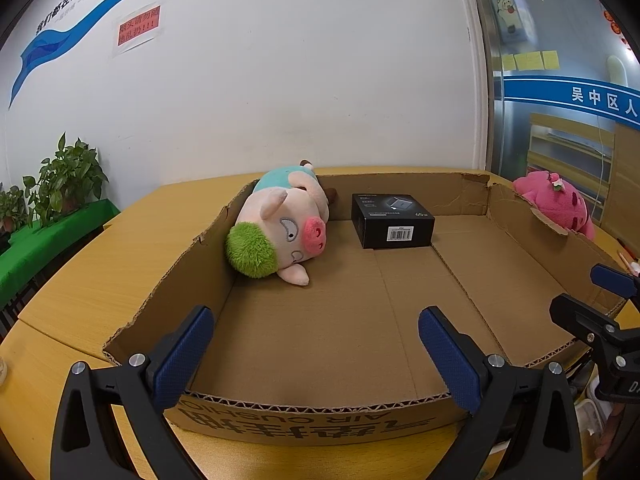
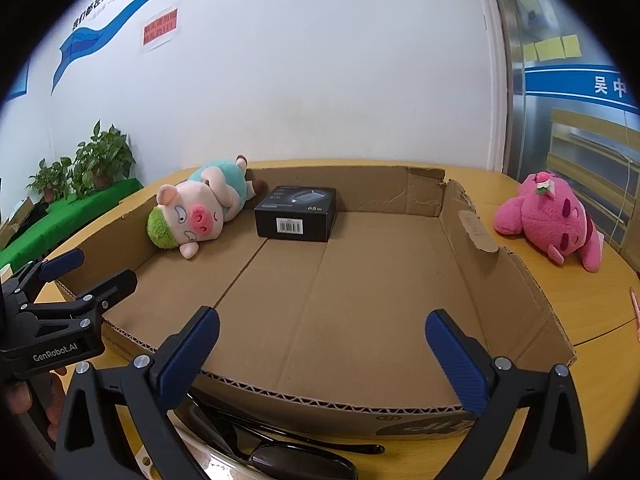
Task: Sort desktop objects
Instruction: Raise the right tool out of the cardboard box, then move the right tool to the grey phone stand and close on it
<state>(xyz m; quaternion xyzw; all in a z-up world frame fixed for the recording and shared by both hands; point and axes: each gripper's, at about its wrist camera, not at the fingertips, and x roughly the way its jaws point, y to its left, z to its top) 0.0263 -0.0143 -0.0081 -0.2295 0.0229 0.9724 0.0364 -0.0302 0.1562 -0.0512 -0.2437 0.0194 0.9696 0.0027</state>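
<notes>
A shallow cardboard box lies on the wooden table. Inside, at its far left, a pig plush with a green cap lies on its side. A black carton with a barcode sits beside it. A pink plush lies on the table outside the box's right wall. My left gripper hovers open over the box's near wall, empty. My right gripper is open too, with nothing between its fingers. Black sunglasses lie below it on the table.
Potted plants stand on a green-covered bench at the far left. A white wall runs behind the table. A glass partition with yellow sticky notes is at the right. A pink pencil tip shows at the right edge.
</notes>
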